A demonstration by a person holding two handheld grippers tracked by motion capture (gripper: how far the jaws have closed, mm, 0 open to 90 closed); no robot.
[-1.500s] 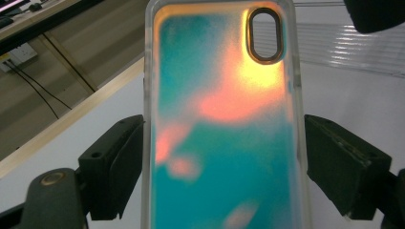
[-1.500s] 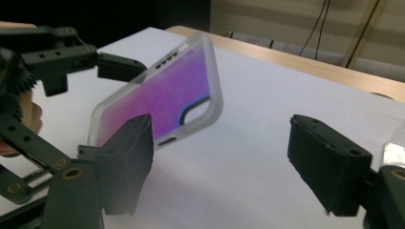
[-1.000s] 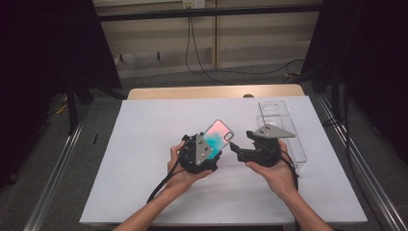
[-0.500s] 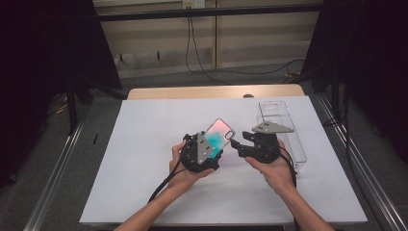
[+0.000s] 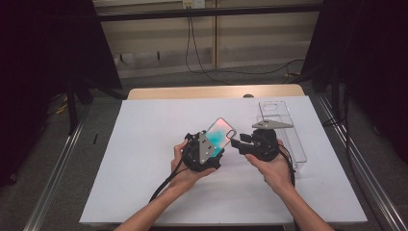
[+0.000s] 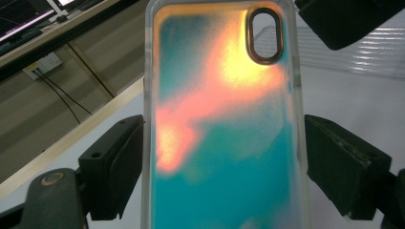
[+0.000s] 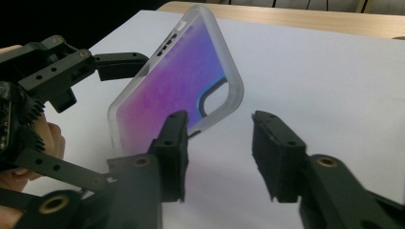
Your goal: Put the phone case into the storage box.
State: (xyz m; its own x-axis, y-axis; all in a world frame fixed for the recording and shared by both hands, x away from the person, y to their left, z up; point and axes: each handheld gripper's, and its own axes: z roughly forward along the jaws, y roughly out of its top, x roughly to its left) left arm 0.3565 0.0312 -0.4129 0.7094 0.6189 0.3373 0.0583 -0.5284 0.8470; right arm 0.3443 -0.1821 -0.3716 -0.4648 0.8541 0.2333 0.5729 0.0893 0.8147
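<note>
A phone case [image 5: 222, 131] with teal, orange and pink swirls is held tilted above the white table. My left gripper [image 5: 214, 146] is shut on it, a pad on each long edge [image 6: 222, 157]. My right gripper [image 5: 235, 143] points left at the case's right edge. Its jaws have just been closing. They still stand apart with nothing between them [image 7: 219, 148]. The case [image 7: 181, 81] lies just beyond its left finger [image 7: 174, 143]. The left gripper's finger [image 7: 119, 59] shows at the case's far edge.
A clear plastic case [image 5: 284, 126] lies flat on the table's right side, behind the right hand. The white sheet [image 5: 144, 159] covers a wooden table, with metal rails [image 5: 356, 163] along both sides. Cables trail from both grippers toward the front edge.
The right gripper's jaws look a little narrower than before. Both hands and the phone case stay where they were.
</note>
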